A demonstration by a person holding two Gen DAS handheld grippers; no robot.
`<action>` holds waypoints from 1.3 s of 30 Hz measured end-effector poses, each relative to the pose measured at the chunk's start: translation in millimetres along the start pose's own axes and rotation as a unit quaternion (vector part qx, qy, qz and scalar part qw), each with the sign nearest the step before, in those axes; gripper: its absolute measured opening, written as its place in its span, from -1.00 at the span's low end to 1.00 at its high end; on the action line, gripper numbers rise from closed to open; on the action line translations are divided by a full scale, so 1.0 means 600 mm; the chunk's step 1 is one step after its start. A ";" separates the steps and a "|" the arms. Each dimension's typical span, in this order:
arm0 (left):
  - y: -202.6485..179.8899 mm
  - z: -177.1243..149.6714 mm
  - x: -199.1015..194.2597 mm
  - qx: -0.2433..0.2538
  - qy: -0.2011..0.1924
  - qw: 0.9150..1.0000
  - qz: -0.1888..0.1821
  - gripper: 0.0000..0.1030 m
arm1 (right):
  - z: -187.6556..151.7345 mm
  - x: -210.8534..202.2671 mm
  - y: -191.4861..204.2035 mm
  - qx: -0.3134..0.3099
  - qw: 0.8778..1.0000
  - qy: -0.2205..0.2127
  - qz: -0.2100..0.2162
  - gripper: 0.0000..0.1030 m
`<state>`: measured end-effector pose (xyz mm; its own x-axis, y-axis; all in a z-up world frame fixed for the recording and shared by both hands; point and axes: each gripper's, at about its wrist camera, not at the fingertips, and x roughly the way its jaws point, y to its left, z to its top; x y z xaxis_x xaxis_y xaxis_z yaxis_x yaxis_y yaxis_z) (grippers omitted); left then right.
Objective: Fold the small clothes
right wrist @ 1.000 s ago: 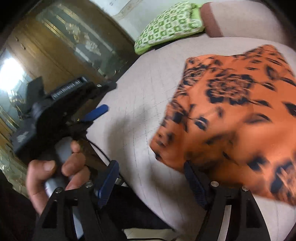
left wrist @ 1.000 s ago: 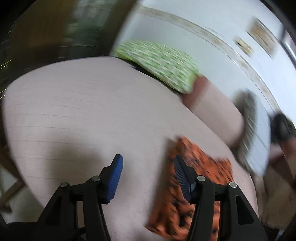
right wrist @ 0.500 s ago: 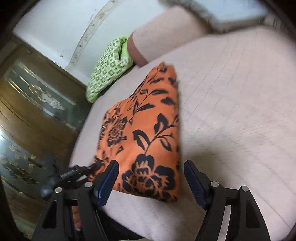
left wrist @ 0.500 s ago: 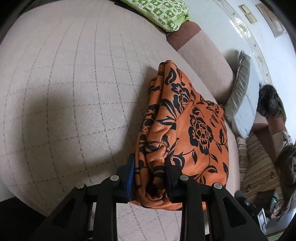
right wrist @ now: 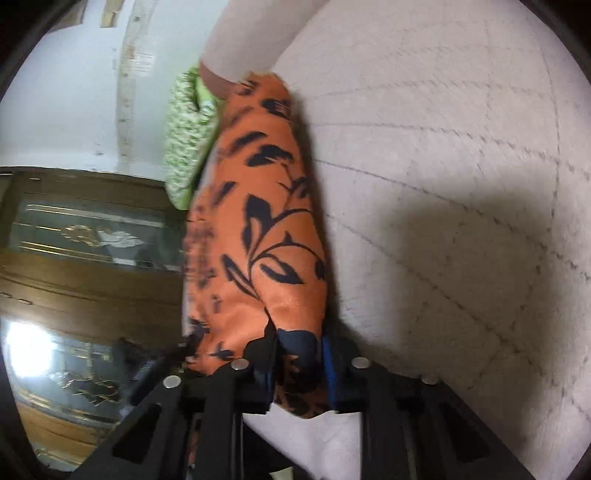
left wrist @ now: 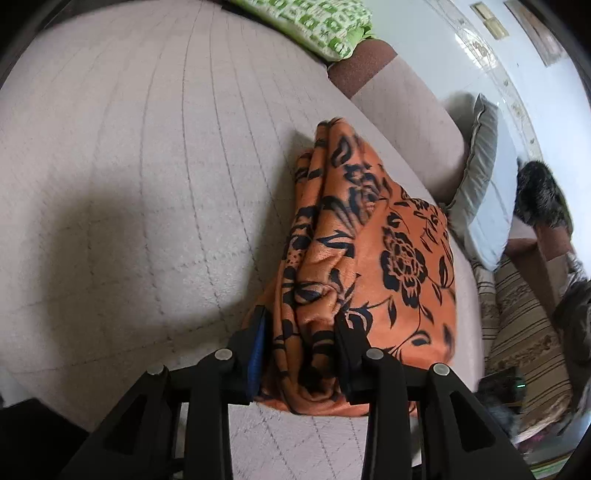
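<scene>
Orange floral cloth (left wrist: pixel 373 258) pinched in both down-tilted claws

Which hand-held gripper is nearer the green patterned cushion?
Cannot tell: both clamp the orange floral cloth, left hand-held gripper and right hand-held gripper, with the green cushion beyond the cloth's far end.

Orange cloth (right wrist: pixel 258 240) blurs at its far end; gripped edge hidden between pads.

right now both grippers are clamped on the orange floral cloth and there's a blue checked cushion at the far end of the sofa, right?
Not quite: the checked cushion is green and white, not blue, as the left wrist view shows. The rest holds: the left gripper and the right gripper, whose jaws have just been closing, both pinch the orange floral cloth.
</scene>
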<state>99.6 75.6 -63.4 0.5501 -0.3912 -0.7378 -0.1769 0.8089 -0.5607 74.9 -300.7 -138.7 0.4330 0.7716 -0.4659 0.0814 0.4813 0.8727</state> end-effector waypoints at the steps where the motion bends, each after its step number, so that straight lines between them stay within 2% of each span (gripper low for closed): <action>1: -0.011 0.003 -0.018 0.011 -0.021 1.000 0.006 -0.32 | 0.004 -0.014 0.011 -0.009 1.000 -0.007 0.014 -0.23; 2: -0.029 0.008 -0.044 0.033 -0.055 0.998 0.002 -0.30 | 0.012 -0.028 0.021 -0.021 0.999 -0.022 0.022 -0.04; 3: -0.044 0.012 -0.059 0.052 -0.075 0.996 -0.007 -0.17 | 0.020 -0.040 0.027 -0.025 0.999 -0.040 0.024 0.44; 4: -0.059 0.017 -0.065 0.068 -0.083 0.994 -0.016 -0.09 | 0.031 -0.048 0.032 -0.026 0.998 -0.057 0.024 0.62; 5: -0.074 0.022 -0.065 0.083 -0.084 0.993 -0.024 0.01 | 0.045 -0.047 0.036 -0.028 0.997 -0.063 0.026 0.62; 7: -0.094 0.031 -0.051 0.104 -0.075 0.991 -0.036 0.01 | 0.073 -0.026 0.037 -0.021 0.998 -0.047 0.023 0.62; 9: -0.106 0.040 -0.018 0.116 -0.061 0.991 -0.023 0.01 | 0.089 -0.001 0.025 -0.012 0.999 -0.024 0.022 0.62; 11: -0.085 0.047 0.031 0.100 -0.024 0.995 0.008 0.00 | 0.102 0.041 0.010 0.005 1.000 -0.003 0.012 0.62; 12: -0.073 0.049 0.055 0.096 -0.010 0.995 0.036 -0.21 | 0.109 0.065 0.007 0.000 1.000 0.012 0.011 0.40; 13: -0.064 0.049 0.066 0.098 -0.016 0.993 0.058 -0.27 | 0.111 0.075 0.010 -0.010 1.000 0.020 -0.007 -0.31; 14: -0.062 0.050 0.065 0.099 -0.020 0.993 0.061 -0.40 | 0.106 0.074 0.019 -0.013 1.000 0.011 -0.020 -0.31; 16: -0.057 0.053 0.058 0.100 -0.019 0.993 0.056 -0.44 | 0.085 0.047 0.074 -0.077 0.996 -0.019 -0.032 -0.43; 17: -0.053 0.052 0.058 0.097 -0.020 0.994 0.053 -0.44 | 0.083 0.049 0.077 -0.085 0.995 -0.018 -0.042 -0.43; 19: -0.052 0.050 0.062 0.099 -0.023 0.993 0.055 -0.44 | 0.093 0.082 0.026 -0.047 0.995 0.009 -0.085 -0.42; 20: -0.061 0.048 0.063 0.110 -0.029 0.992 0.064 -0.44 | 0.100 0.086 -0.010 -0.006 0.999 0.005 -0.053 -0.38; 21: -0.065 0.045 0.061 0.118 -0.034 0.990 0.072 -0.43 | 0.101 0.080 -0.016 0.004 1.000 0.000 -0.025 -0.37; 22: -0.071 0.041 0.060 0.129 -0.040 0.987 0.082 -0.43 | 0.100 0.076 -0.010 -0.002 1.000 -0.002 -0.017 -0.28; 23: -0.075 0.039 0.059 0.132 -0.046 0.986 0.088 -0.43 | 0.097 0.071 -0.002 -0.010 1.000 -0.004 -0.021 -0.25; 24: -0.077 0.039 0.058 0.130 -0.051 0.986 0.090 -0.43 | 0.099 0.068 0.001 -0.011 1.000 -0.001 -0.024 -0.08; 25: -0.079 0.038 0.053 0.125 -0.056 0.987 0.087 -0.43 | 0.105 0.064 0.004 -0.007 1.000 0.001 -0.016 0.17; 27: -0.074 0.041 0.047 0.116 -0.065 0.988 0.083 -0.43 | 0.118 0.056 0.017 -0.015 1.000 -0.024 -0.008 0.24; 30: -0.083 0.045 0.025 0.121 -0.098 0.984 0.082 -0.43 | 0.150 0.043 0.038 -0.024 0.998 -0.054 -0.006 0.49; 33: -0.099 0.042 0.010 0.142 -0.135 0.977 0.082 -0.43 | 0.187 0.076 0.037 -0.018 0.999 -0.028 -0.010 0.49; 34: -0.105 0.044 0.013 0.149 -0.141 0.975 0.083 -0.42 | 0.193 0.093 0.032 -0.012 1.000 -0.005 0.002 0.49; 35: -0.106 0.044 0.022 0.155 -0.133 0.975 0.090 -0.42 | 0.197 0.111 0.028 -0.017 1.000 0.010 -0.015 0.41; 36: -0.114 0.047 0.045 0.154 -0.119 0.976 0.101 -0.42 | 0.196 0.122 0.025 -0.022 0.999 0.014 -0.043 -0.35; 37: -0.103 0.049 0.077 0.149 -0.077 0.977 0.128 -0.36 | 0.193 0.125 0.019 -0.018 0.998 0.004 -0.053 -0.42; 38: -0.092 0.049 0.094 0.135 -0.060 0.981 0.128 -0.26 | 0.190 0.121 0.024 -0.020 0.998 -0.006 -0.053 -0.46; 39: -0.077 0.048 0.085 0.122 -0.066 0.983 0.123 -0.16 | 0.185 0.116 0.034 -0.029 0.998 -0.014 -0.055 -0.50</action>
<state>159.4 31.0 -64.0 0.6190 -0.1233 -0.7756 -0.1256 0.9594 -0.2527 206.1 -283.3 -137.3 0.4493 0.7007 -0.5542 0.0788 0.5868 0.8059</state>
